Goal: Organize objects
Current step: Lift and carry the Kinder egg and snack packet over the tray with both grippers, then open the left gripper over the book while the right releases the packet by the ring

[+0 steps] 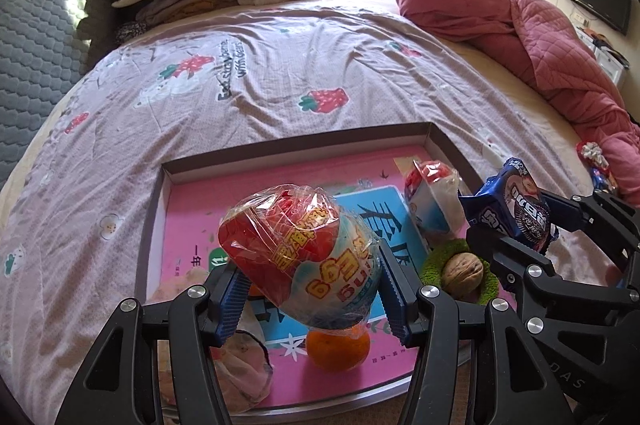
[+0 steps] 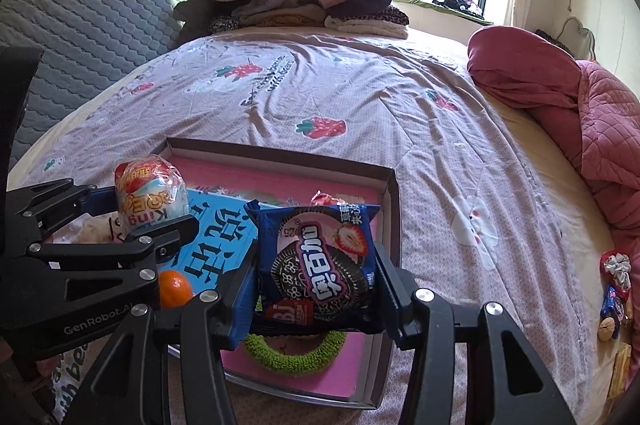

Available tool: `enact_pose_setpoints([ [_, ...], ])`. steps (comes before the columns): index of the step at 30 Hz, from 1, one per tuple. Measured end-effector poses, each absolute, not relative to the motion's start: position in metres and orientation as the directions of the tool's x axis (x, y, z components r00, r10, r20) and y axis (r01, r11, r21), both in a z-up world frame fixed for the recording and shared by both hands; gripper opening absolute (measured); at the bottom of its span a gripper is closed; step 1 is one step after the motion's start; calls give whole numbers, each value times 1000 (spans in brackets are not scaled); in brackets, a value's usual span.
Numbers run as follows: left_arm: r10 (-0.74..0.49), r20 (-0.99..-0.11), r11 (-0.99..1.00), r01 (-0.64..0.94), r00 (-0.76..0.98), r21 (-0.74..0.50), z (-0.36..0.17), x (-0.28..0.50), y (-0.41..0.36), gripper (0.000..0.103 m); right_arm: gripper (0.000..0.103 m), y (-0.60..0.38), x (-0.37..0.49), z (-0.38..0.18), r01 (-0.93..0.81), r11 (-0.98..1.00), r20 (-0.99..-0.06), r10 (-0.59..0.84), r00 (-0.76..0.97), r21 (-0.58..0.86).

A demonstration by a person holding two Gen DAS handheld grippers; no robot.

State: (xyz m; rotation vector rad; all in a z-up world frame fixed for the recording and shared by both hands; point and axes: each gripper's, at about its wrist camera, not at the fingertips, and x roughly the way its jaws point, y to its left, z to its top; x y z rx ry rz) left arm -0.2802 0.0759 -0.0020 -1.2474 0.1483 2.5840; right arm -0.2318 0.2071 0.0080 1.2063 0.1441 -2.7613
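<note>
The egg (image 1: 298,257), a plastic toy egg shrink-wrapped in crinkly film, sits clamped between the pads of the left gripper (image 1: 312,301), held above the tray (image 1: 296,145). It looks light and stiff, but the film is slick and the shell rounded, so it could squirt out of a pinch set off its widest part; the pads grip it about there now, which seems the right place. The cookie pack (image 2: 318,265), a blue foil pouch, is pinched by its side edges in the right gripper (image 2: 316,305), also over the tray. It is light and soft, its contents probably brittle, so a hard squeeze risks crushing them; the sealed edges are the safer hold.

Below both lie an orange (image 1: 338,347), a walnut (image 1: 462,271) on a green fuzzy ring (image 2: 294,357), and a 2nd egg (image 1: 430,201) near the tray's far right, all on a pink and blue sheet (image 1: 384,221) lining the tray. The tray rests on a strawberry-print bedspread (image 1: 260,81).

The left view alone shows the walnut, the 2nd egg clearly, and a crumpled bag (image 1: 240,365) at the tray's near left. The right view alone shows the pack's full face, the ring's open middle, and more snacks (image 2: 614,301) loose on the bed, well apart from the tray, beside a red quilt (image 2: 592,113).
</note>
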Motion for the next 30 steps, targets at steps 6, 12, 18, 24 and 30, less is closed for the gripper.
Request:
enact_pose_setpoints([
  [6, 191, -802, -956, -292, -566, -21, -15, -286, 81, 60, 52, 209, -233, -3, 148, -988, -752, -68, -656, -40],
  [12, 196, -812, -954, -300, -550, -28, -22, -289, 85, 60, 52, 209, -234, -11, 146, -988, -762, -64, -644, -41],
  [18, 198, -819, -952, -304, -539, -30, -27, -292, 87, 60, 52, 210, -238, -18, 140, -989, -771, -57, -634, -42],
  [24, 193, -817, -951, -309, -543, -19, -30, -292, 90, 60, 52, 213, -240, -24, 132, -990, -775, -52, -630, -40],
  [30, 210, -820, -947, -320, -532, -35, -34, -289, 90, 60, 52, 216, -239, -25, 130, -991, -773, -53, -632, -37],
])
